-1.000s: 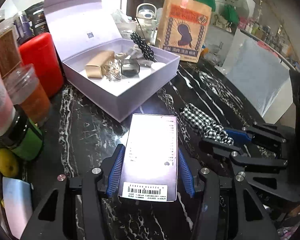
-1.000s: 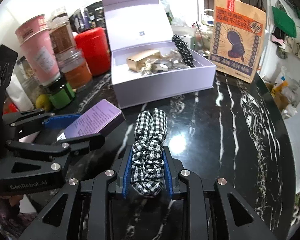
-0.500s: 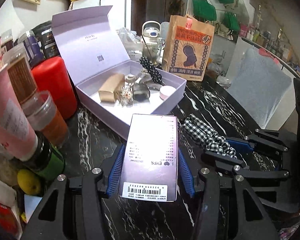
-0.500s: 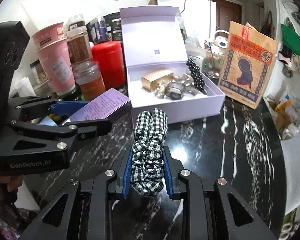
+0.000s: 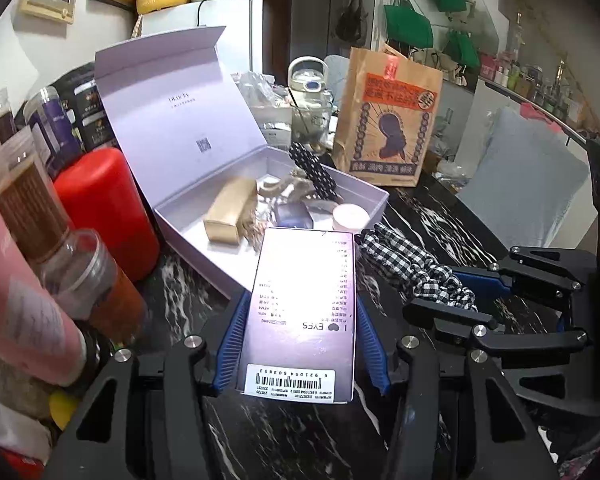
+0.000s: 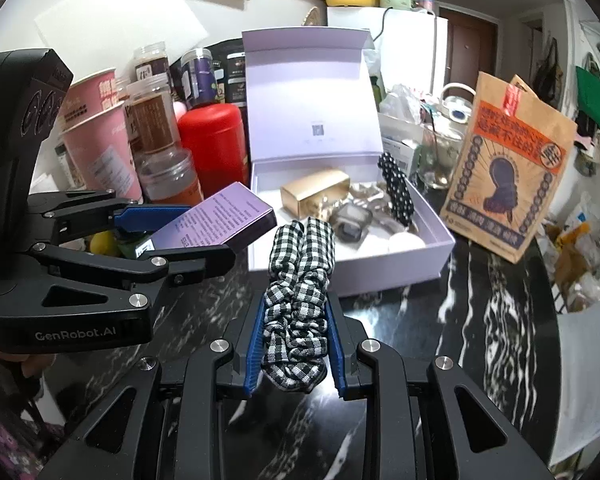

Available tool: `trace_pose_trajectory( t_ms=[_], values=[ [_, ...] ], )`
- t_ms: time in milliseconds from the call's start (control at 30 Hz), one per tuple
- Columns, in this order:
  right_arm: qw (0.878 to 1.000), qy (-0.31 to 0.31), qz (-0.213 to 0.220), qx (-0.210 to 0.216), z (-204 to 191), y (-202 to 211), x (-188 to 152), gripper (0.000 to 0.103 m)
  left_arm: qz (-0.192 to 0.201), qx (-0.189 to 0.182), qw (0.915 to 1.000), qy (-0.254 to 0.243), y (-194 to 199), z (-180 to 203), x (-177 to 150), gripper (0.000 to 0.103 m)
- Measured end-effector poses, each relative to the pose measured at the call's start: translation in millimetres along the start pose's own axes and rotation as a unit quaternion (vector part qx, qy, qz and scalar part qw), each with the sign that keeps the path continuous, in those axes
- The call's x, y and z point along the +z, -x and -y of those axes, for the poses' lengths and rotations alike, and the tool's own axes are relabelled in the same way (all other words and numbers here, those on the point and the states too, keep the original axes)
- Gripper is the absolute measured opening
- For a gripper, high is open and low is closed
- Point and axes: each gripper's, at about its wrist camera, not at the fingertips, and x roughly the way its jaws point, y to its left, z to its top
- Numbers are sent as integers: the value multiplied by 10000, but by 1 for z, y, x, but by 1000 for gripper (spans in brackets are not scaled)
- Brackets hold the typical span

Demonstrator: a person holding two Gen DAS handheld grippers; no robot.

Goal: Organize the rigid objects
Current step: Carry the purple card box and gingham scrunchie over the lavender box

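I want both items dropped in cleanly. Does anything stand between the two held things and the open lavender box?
Nothing visible does. The purple carton in the left gripper and the checked scrunchie in the right gripper face the open box over bare marble. Its near part is free; the gold carton lies farther back.

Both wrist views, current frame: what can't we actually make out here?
- Left wrist: the purple carton in the left gripper hides the near wall of the open lilac box.
- Left wrist: glare washes out the carton's top print.
- Right wrist: the checked scrunchie in the right gripper covers part of the box floor.
- Both: small metallic items beside the gold box are too jumbled to identify.
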Motion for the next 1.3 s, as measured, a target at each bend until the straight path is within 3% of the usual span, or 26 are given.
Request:
trace_pose_trajectory(
  t_ms=[867, 1300],
  values=[
    [9990, 231, 372, 66, 37, -27, 92, 27, 455, 471, 9978, -139, -32, -33, 85, 52],
    [9991, 181, 382, 12, 59, -54, 119, 27, 437, 546, 9976, -11, -64, -50, 114, 52]
  ],
)
